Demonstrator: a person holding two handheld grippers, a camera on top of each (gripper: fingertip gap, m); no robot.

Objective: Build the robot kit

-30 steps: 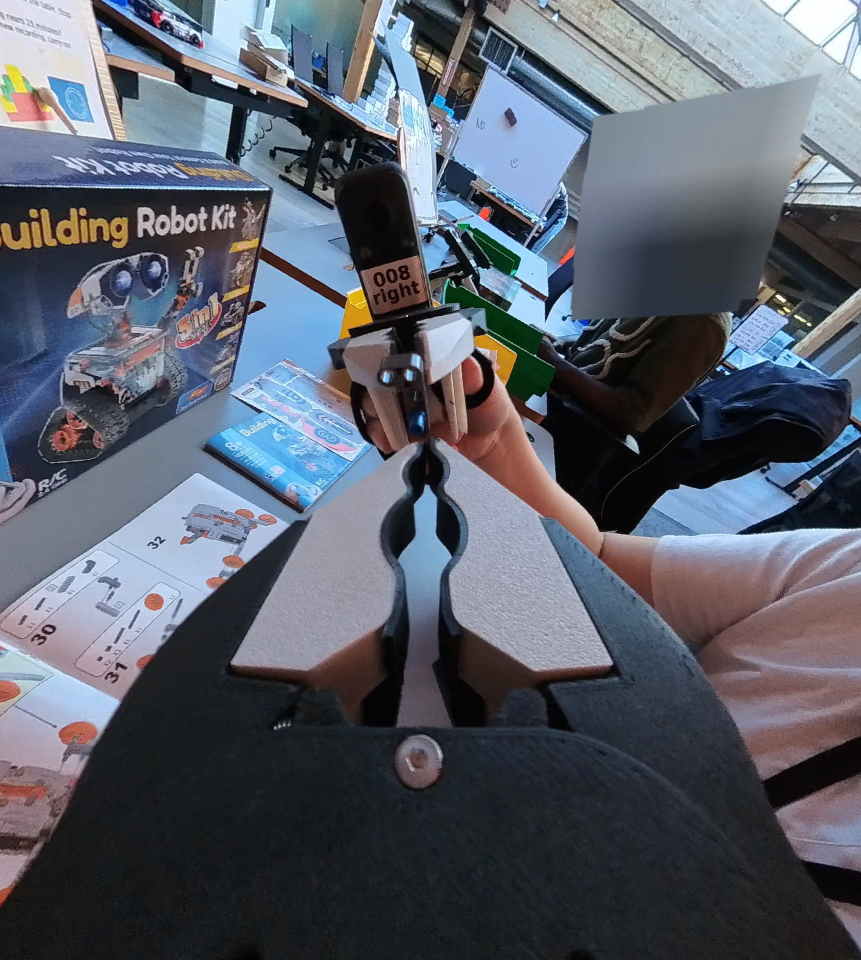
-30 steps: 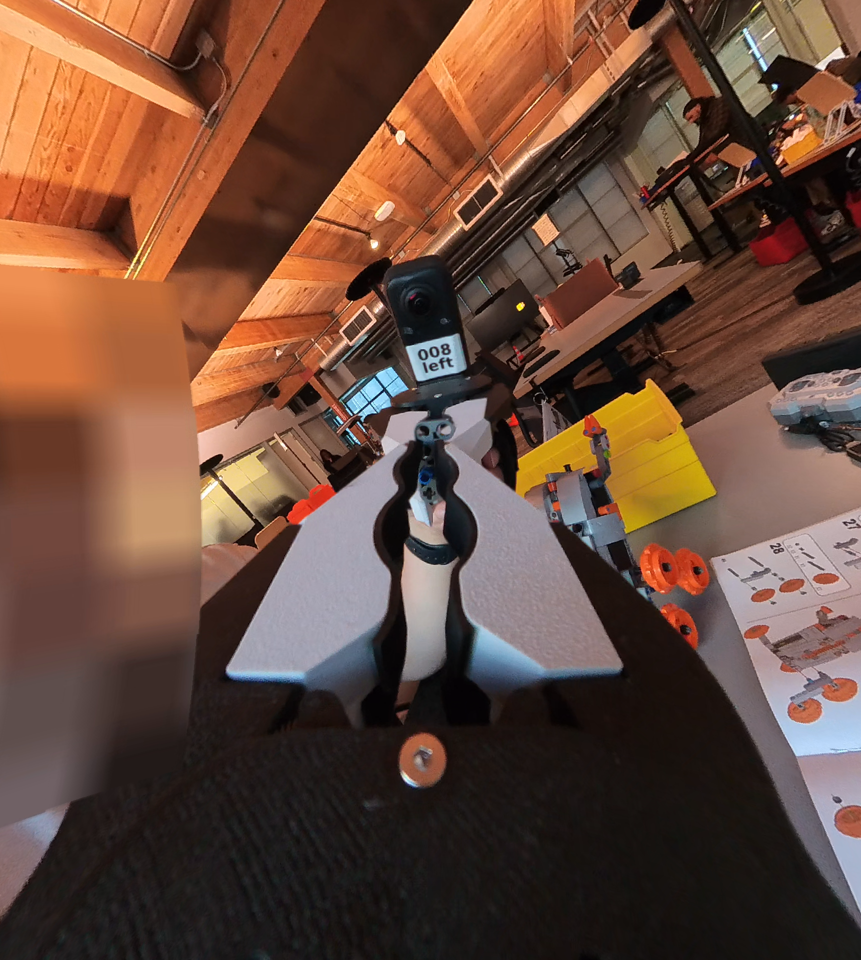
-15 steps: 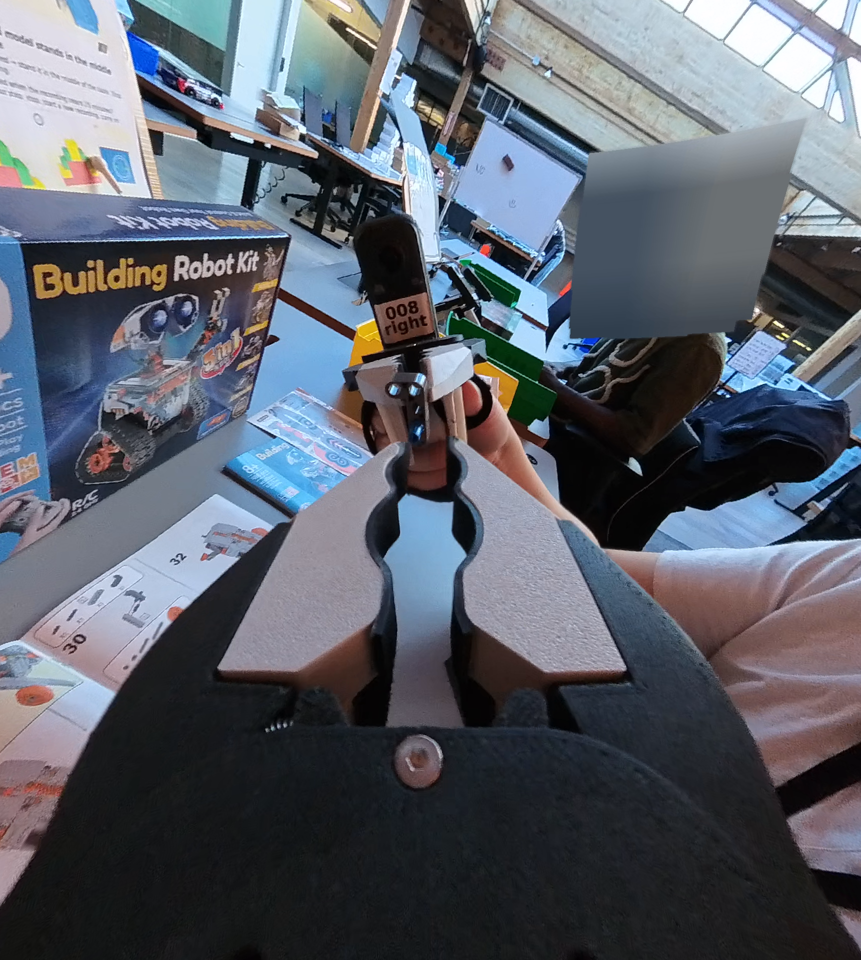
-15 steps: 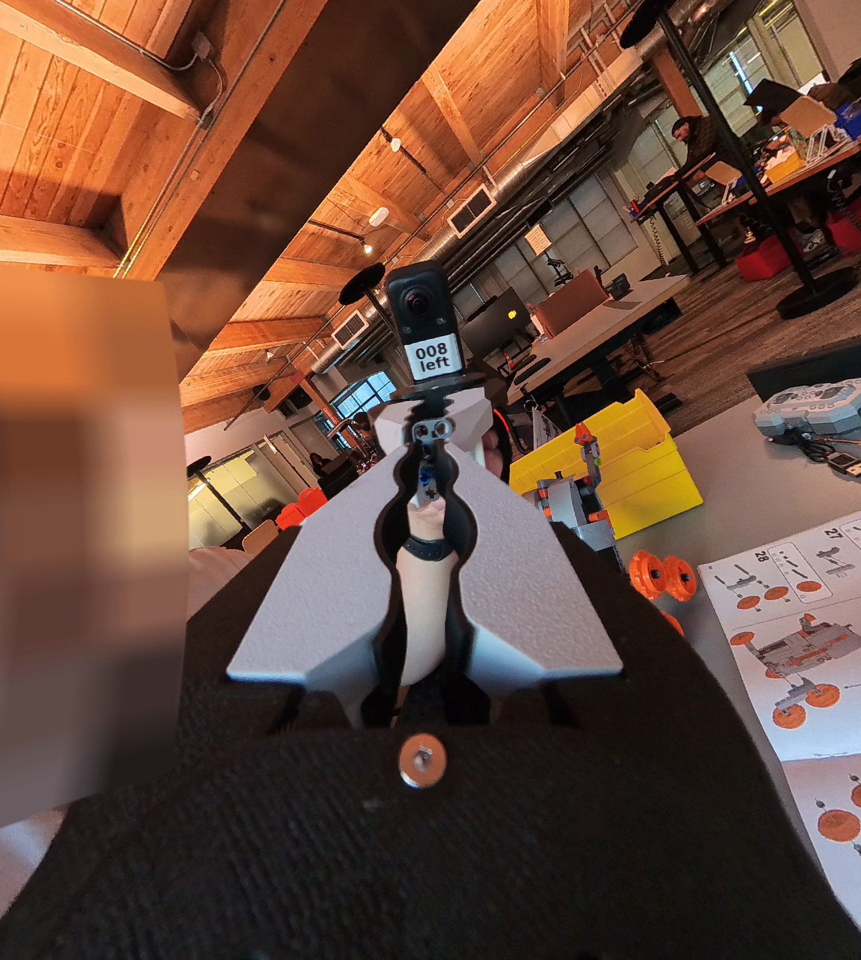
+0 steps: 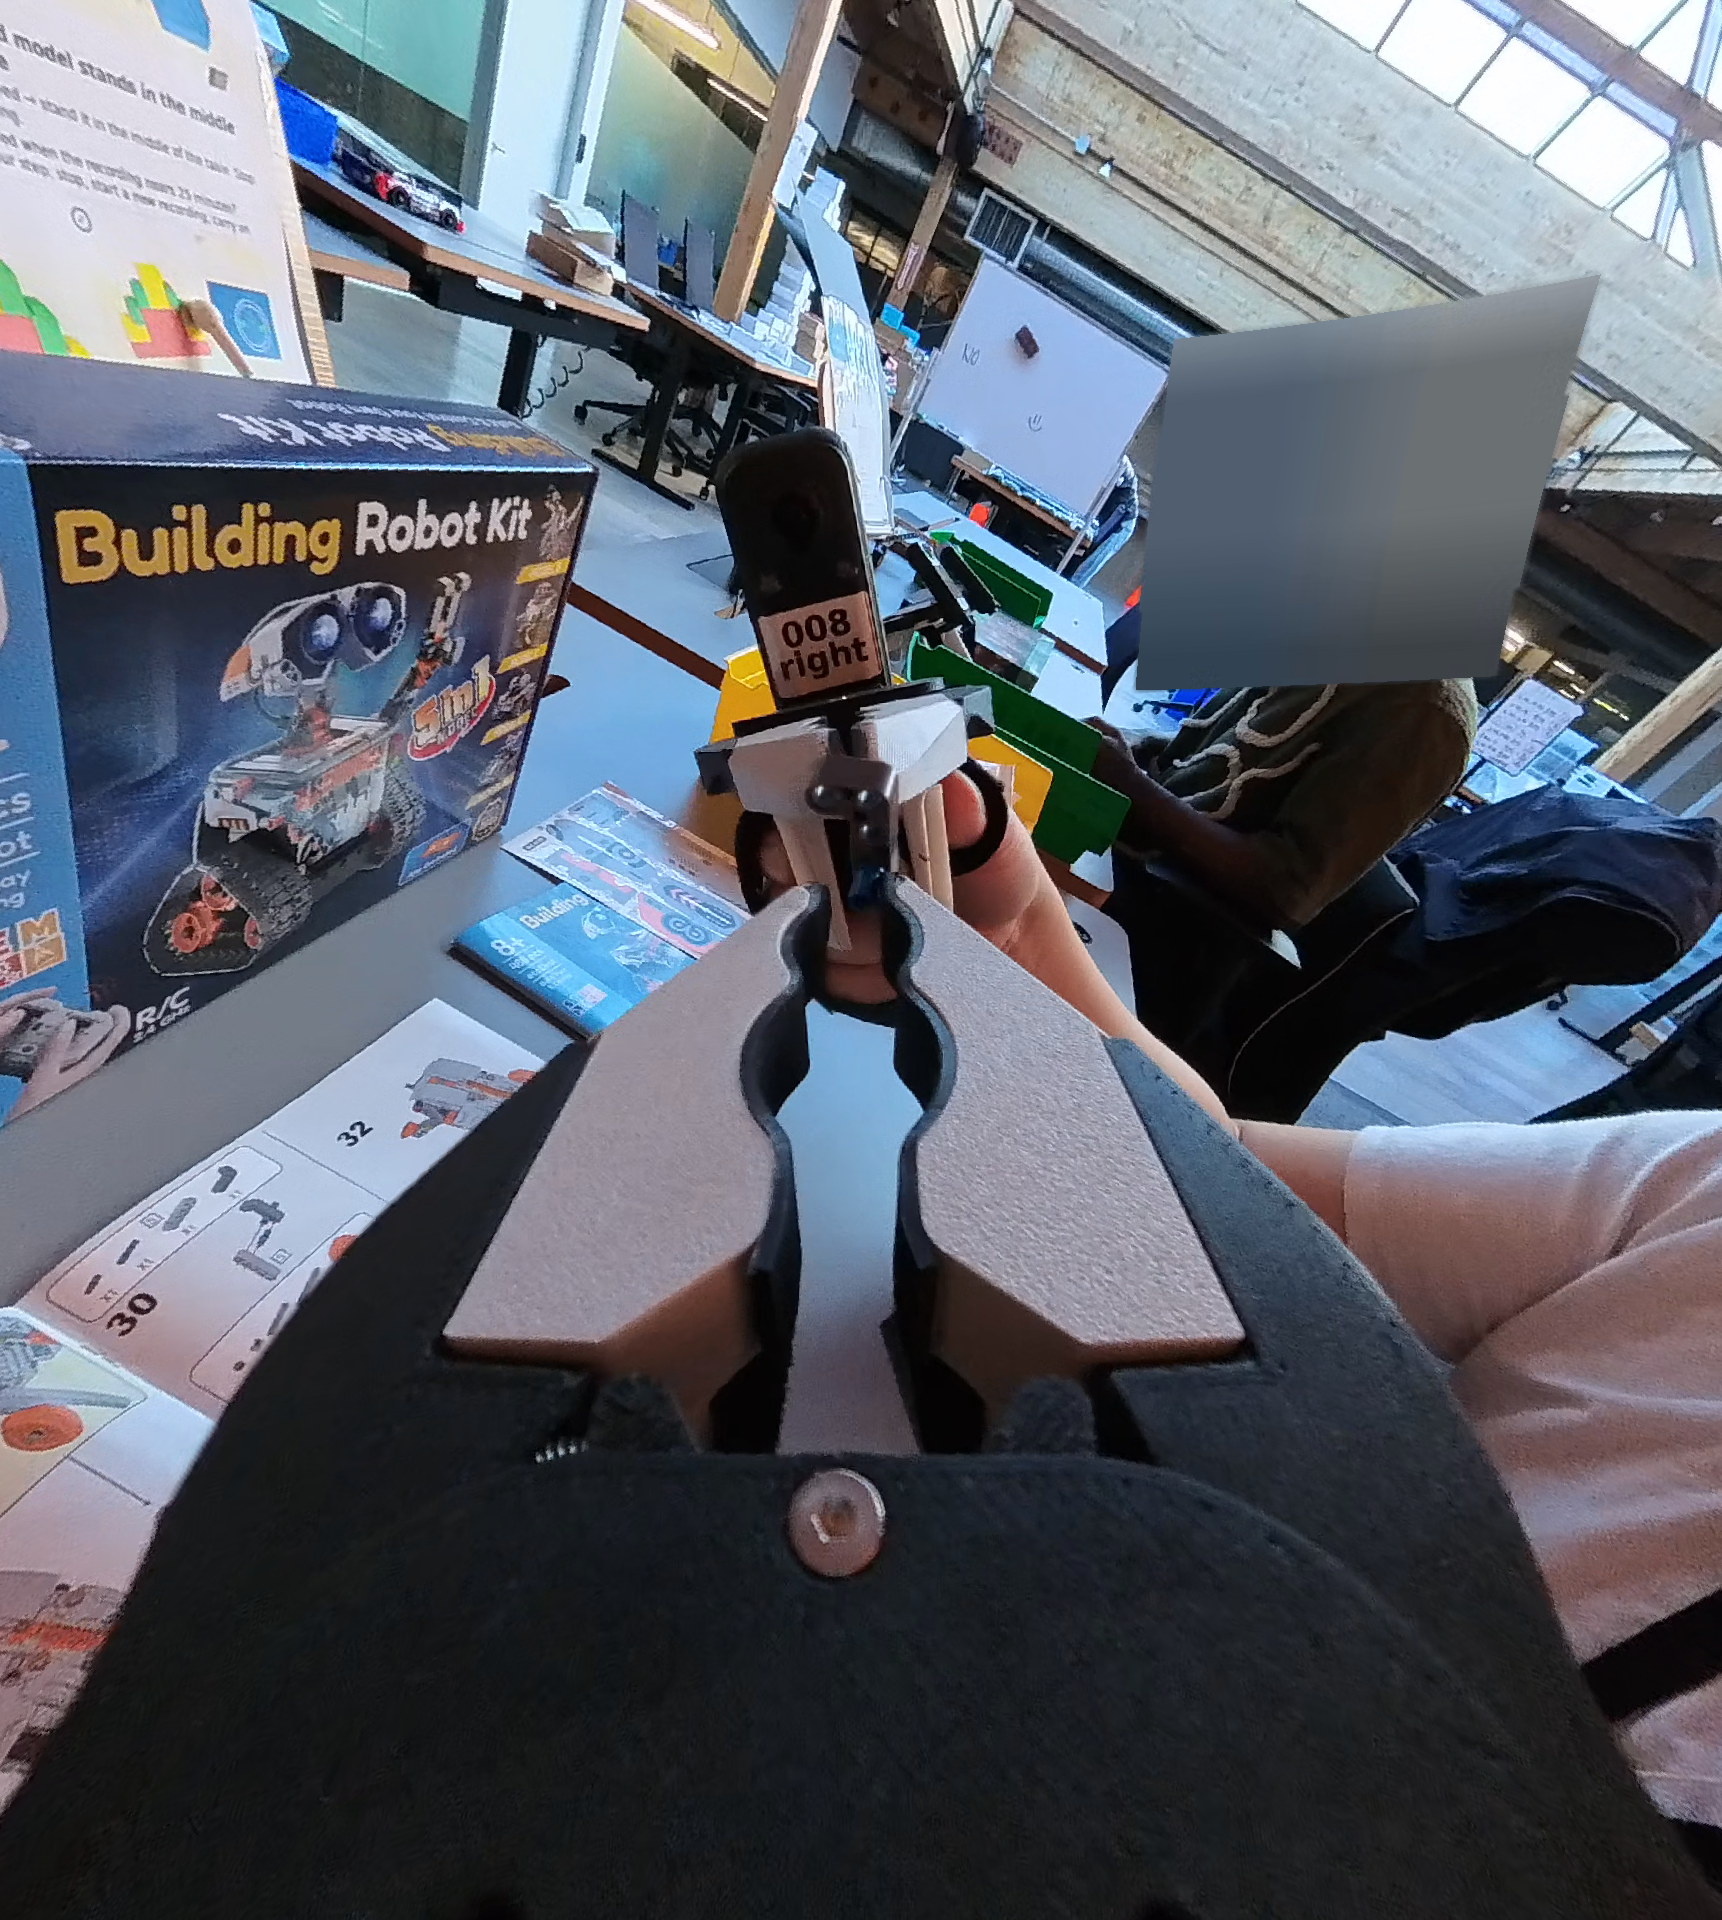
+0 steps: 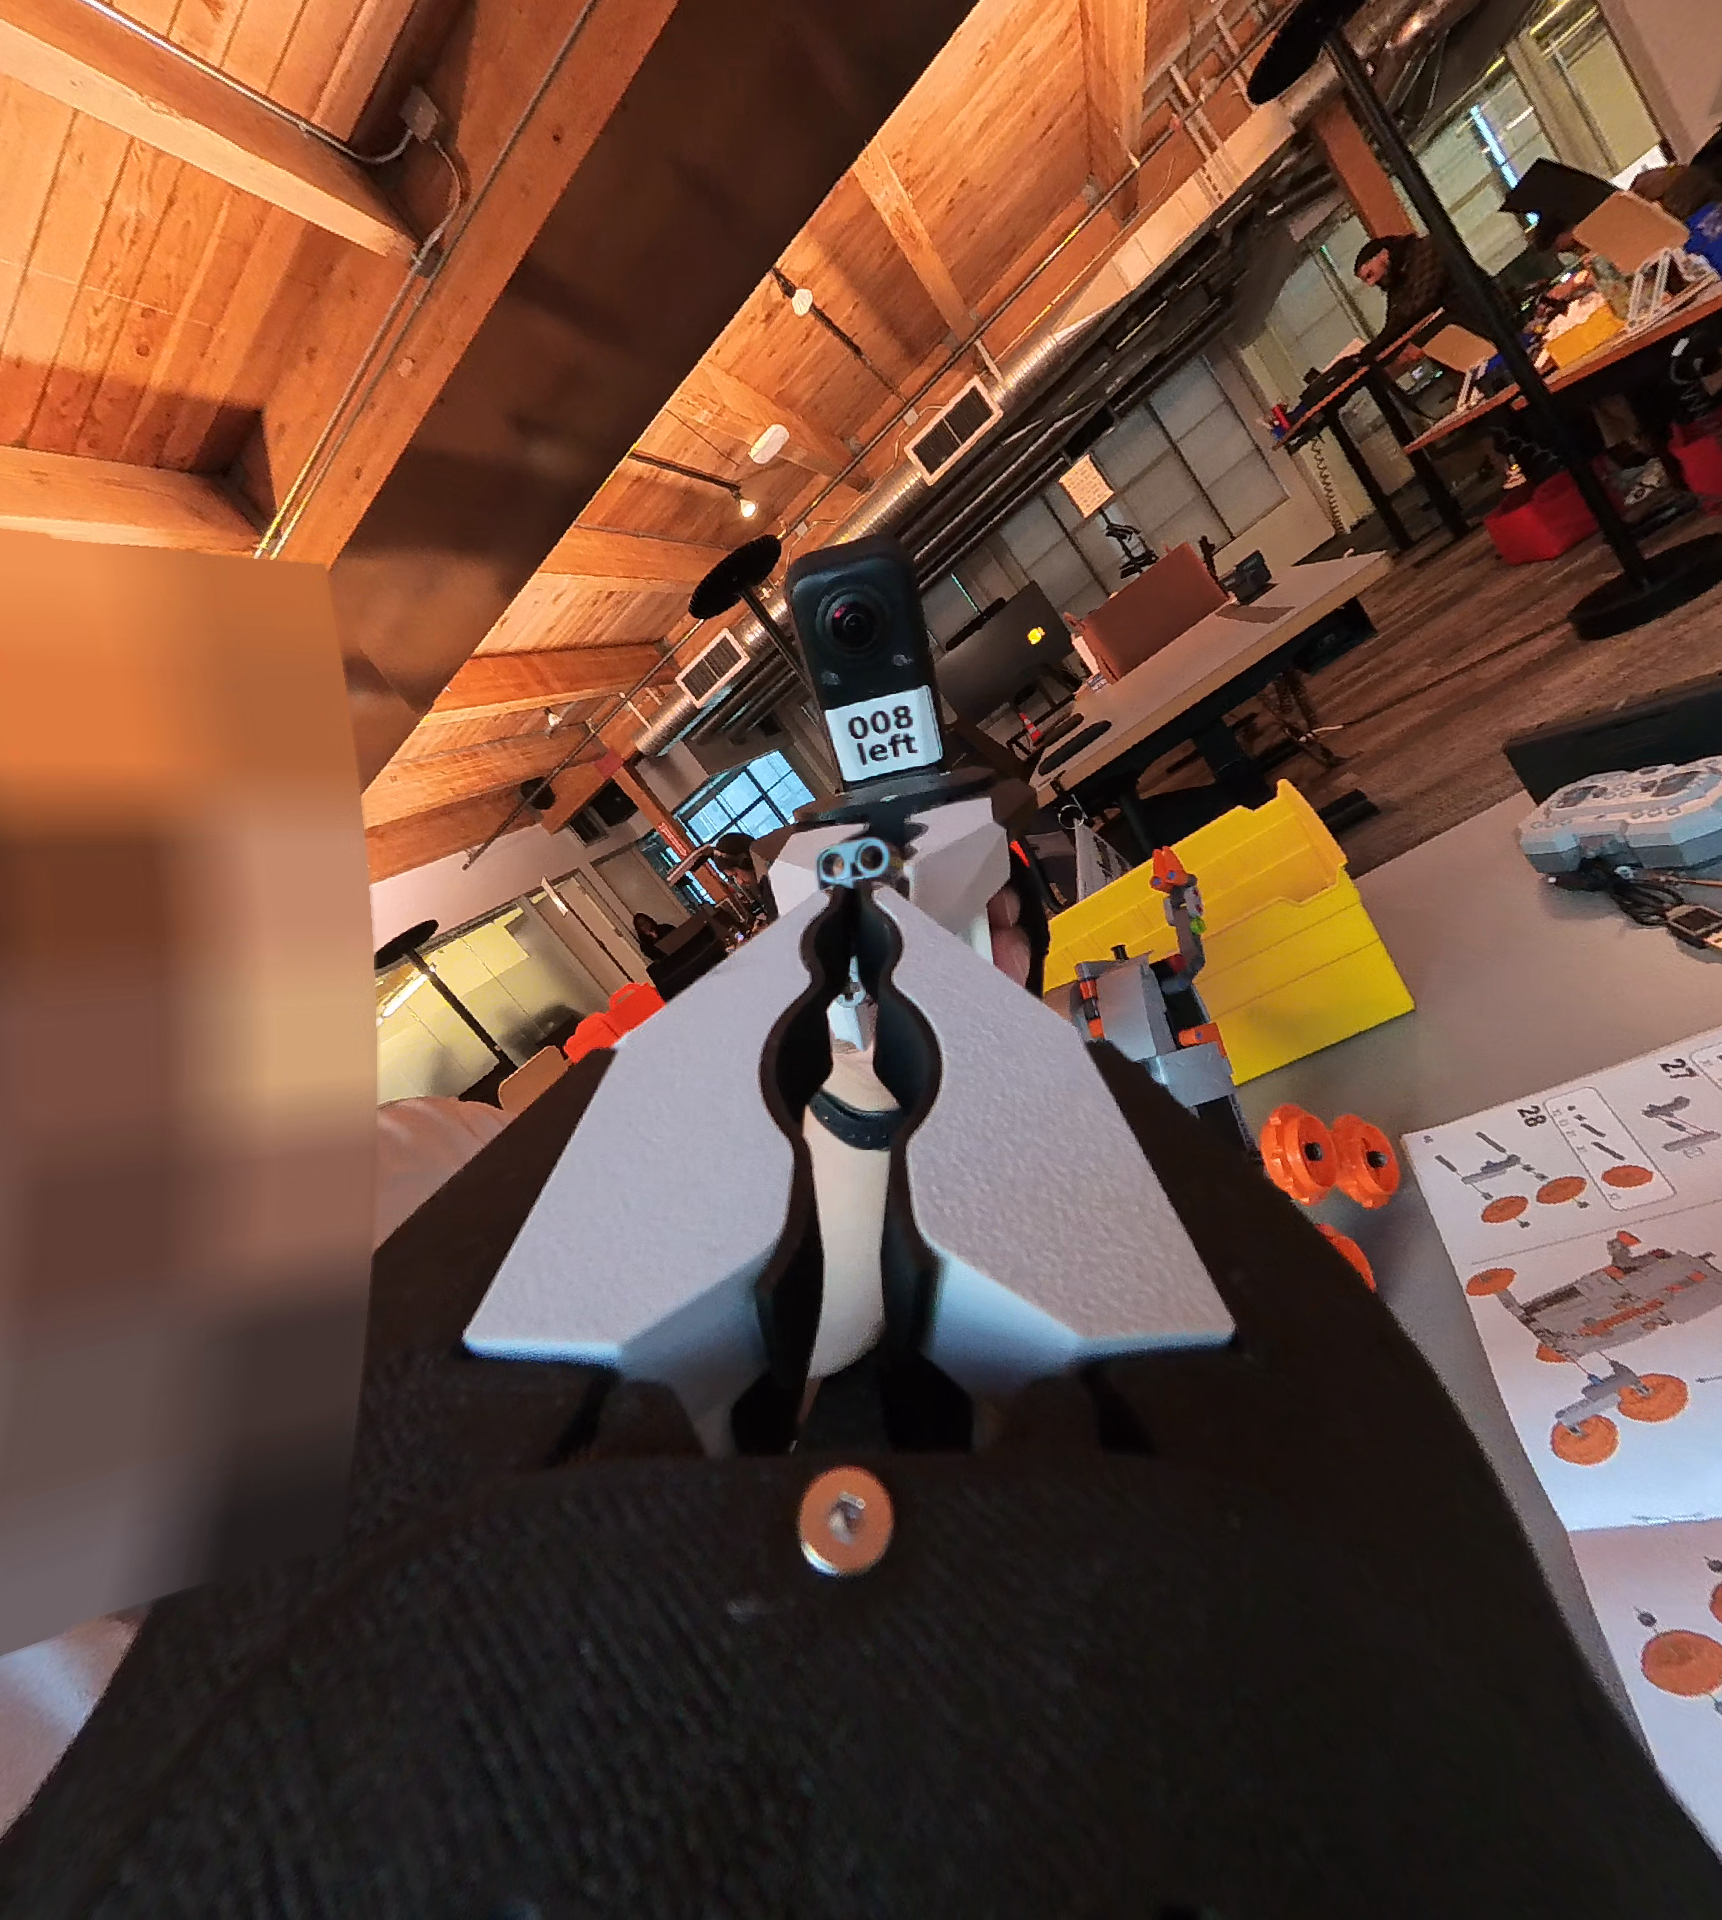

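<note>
The two grippers are held up off the bench (image 5: 337, 1029), tip to tip, each looking straight at the other. The left gripper (image 5: 849, 902) has its jaws parted, with a clear gap between the tips and nothing in them. Just past those tips sits the right gripper (image 6: 855, 906), its jaws closed on a small grey piece (image 6: 855, 859) with two round holes; a blue pin (image 5: 867, 885) sticks out from it toward the left gripper. From the left wrist view, the same grey piece (image 5: 849, 798) shows clamped at the nose of the far gripper, and the hand (image 5: 992, 894) holding that gripper is behind it.

Below, on the bench, lies the open manual (image 5: 244, 1216) with numbered building steps. In the right wrist view the manual (image 6: 1646, 1299) spreads along the right side, with orange wheels (image 6: 1330, 1151) lying just beside its near corner. Behind the wheels stands a half-built grey model (image 6: 1148, 1013) with an orange-tipped arm, close against a yellow bin (image 6: 1262, 945). Further out on that side are a grey controller (image 6: 1657, 821) and a cable beside it.

On the other side, a blue kit box (image 5: 244, 717) stands upright behind the manual, with a thin leaflet (image 5: 618, 904) lying flat near it. Beyond are green bins (image 5: 1023, 717) and a seated person (image 5: 1293, 831).
</note>
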